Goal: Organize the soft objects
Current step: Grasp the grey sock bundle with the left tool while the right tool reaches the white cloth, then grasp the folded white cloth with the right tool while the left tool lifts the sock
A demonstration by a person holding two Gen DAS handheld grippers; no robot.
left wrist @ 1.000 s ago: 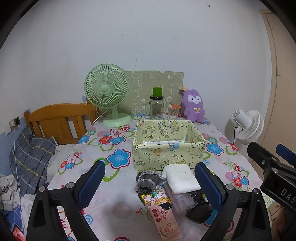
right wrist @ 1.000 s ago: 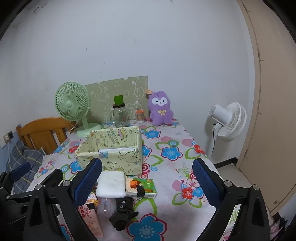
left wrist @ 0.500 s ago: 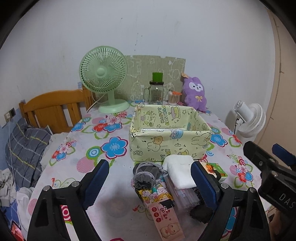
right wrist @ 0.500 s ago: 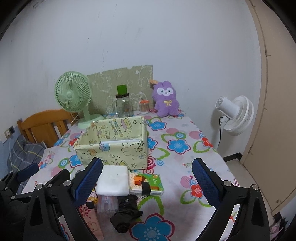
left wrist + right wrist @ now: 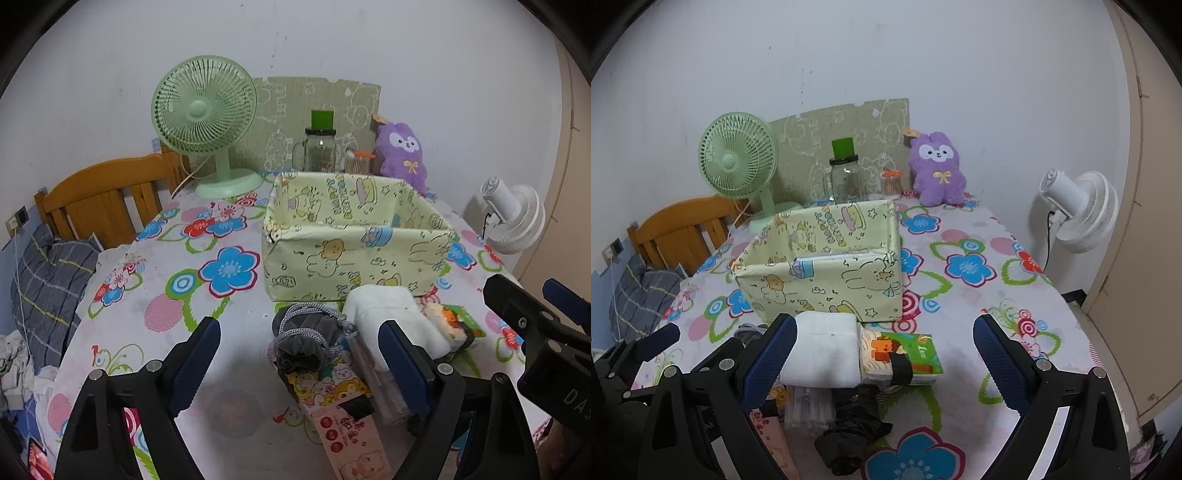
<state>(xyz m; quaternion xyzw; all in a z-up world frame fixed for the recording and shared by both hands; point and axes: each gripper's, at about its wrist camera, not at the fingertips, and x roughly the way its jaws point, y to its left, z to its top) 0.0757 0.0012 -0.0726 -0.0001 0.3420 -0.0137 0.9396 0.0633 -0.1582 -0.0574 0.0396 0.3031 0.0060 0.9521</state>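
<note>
Both tongs, left tongs (image 5: 299,354) and right tongs (image 5: 886,354), were spread, empty; left jaws had just been narrowing. Grey pouch (image 5: 306,336) and white towel (image 5: 823,350) lay on the worktop (image 5: 229,354) just before the box (image 5: 354,236). Best: center the pouch between the pads, then pinch low.

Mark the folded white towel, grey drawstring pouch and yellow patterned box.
folded white towel (image 5: 823,350), right wrist view, middle of top face
grey drawstring pouch (image 5: 306,334), left wrist view, bunched middle
yellow patterned box (image 5: 351,258), left wrist view, front wall
</note>
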